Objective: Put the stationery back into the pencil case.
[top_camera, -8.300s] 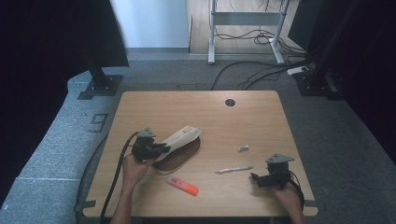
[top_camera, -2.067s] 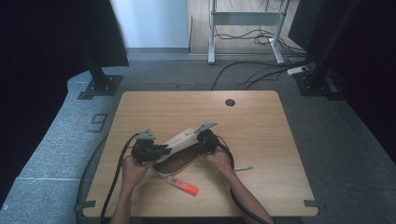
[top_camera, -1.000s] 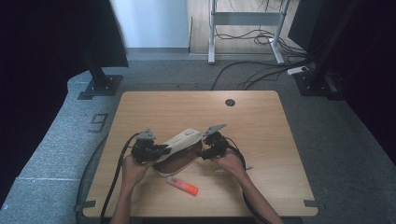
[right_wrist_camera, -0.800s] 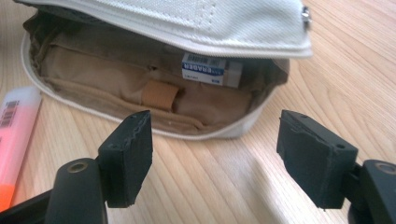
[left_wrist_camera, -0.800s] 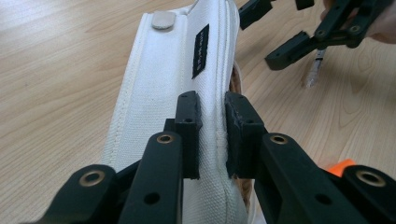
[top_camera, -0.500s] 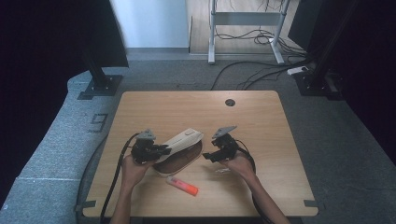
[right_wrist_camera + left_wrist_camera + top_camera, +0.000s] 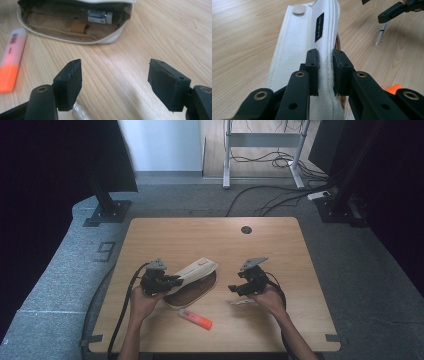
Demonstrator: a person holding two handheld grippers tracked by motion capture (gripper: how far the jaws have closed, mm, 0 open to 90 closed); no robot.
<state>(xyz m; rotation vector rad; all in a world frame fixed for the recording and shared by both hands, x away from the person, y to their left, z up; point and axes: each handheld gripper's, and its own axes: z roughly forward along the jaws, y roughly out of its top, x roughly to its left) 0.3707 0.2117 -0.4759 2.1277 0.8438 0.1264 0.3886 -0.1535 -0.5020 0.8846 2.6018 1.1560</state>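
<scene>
White pouch flap [image 7: 304, 45] clenched in left tongs [image 7: 325, 72], right tongs [image 7: 115, 82] released, near the pouch mouth.

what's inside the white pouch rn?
In the right gripper view the white pouch lies open: a small white labelled block sits in its tan lining, beside a tan loop. The raised flap hides the upper interior.

Left gripper [image 7: 172, 281] sits low, jaws pinched nearly closed on a white flap [image 7: 307, 45] between the pads, left hand [image 7: 142, 297] wrapped behind it, forearm straight back. Right gripper [image 7: 234, 289] points toward the left one, well apart from it, jaws spread wide with nothing between, right hand [image 7: 267, 297] behind, cable looping off its far side.
</scene>
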